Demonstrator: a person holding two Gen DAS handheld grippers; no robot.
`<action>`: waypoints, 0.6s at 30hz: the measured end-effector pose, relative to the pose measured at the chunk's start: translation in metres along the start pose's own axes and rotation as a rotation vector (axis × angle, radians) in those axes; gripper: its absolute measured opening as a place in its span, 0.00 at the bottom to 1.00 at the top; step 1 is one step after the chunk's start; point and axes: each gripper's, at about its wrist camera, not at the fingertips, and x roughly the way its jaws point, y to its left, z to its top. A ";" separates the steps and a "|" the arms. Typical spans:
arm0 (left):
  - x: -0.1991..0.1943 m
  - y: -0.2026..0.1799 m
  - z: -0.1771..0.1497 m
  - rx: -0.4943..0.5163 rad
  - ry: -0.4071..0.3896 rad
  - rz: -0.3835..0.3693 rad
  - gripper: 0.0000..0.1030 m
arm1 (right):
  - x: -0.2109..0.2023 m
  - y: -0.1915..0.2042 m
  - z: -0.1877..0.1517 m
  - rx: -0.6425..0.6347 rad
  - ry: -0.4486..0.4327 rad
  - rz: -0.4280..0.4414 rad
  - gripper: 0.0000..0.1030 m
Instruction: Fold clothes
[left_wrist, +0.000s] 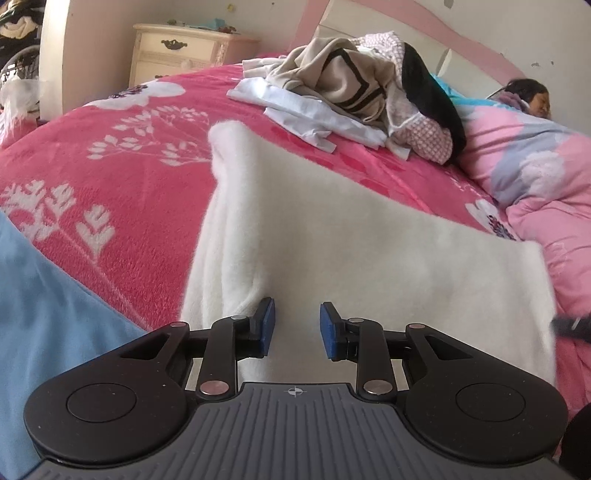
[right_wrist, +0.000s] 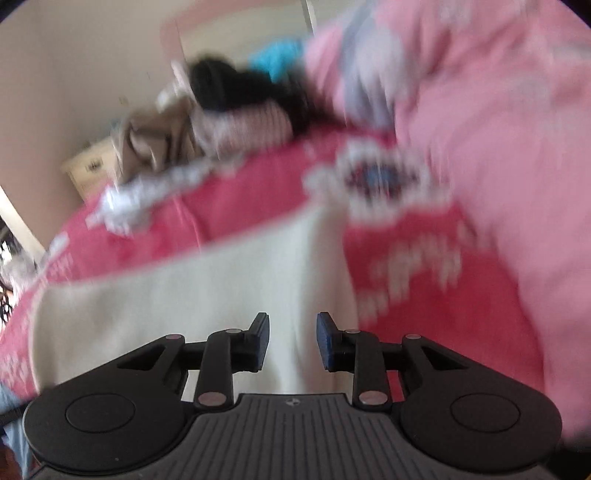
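A white fleecy garment (left_wrist: 332, 236) lies spread flat on the bed, in the near half of the left wrist view, reaching from about 11 o'clock down to the bottom centre and out toward 3 o'clock. Its left edge is folded over in a soft ridge. In the right wrist view the same white cloth (right_wrist: 207, 295) fills the lower left, from 9 o'clock to the centre, though that picture is smeared by motion.

The left gripper (left_wrist: 297, 328) hangs over the garment's near edge at 6 o'clock, its blue pads parted with a clear gap; the left pad sits just beside the folded ridge, and nothing is pinched between them. The right gripper (right_wrist: 292, 341) is also at 6 o'clock over the cloth, its jaws parted and bare.

Under the garment lies a bright pink blanket (left_wrist: 122, 184) with white leaf and flower prints. At 12 o'clock sits a heap of unfolded clothes (left_wrist: 354, 88): beige with dark stripes, pale white, a dotted pink piece and something black. At 2 to 3 o'clock is a pale pink quilt (left_wrist: 532, 162) with a person lying under it. A cream nightstand (left_wrist: 177, 51) stands at 11 o'clock against the wall. A light blue cloth (left_wrist: 40, 317) fills the 8 o'clock corner.
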 end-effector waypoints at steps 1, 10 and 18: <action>0.000 0.001 0.000 -0.002 -0.002 -0.004 0.27 | 0.001 0.002 0.007 -0.014 -0.027 -0.005 0.29; -0.001 0.004 -0.002 -0.027 -0.017 -0.015 0.27 | 0.070 -0.021 0.000 0.043 0.088 -0.069 0.27; -0.001 0.007 -0.003 -0.019 -0.020 -0.022 0.26 | 0.070 -0.010 0.028 0.013 -0.016 -0.077 0.24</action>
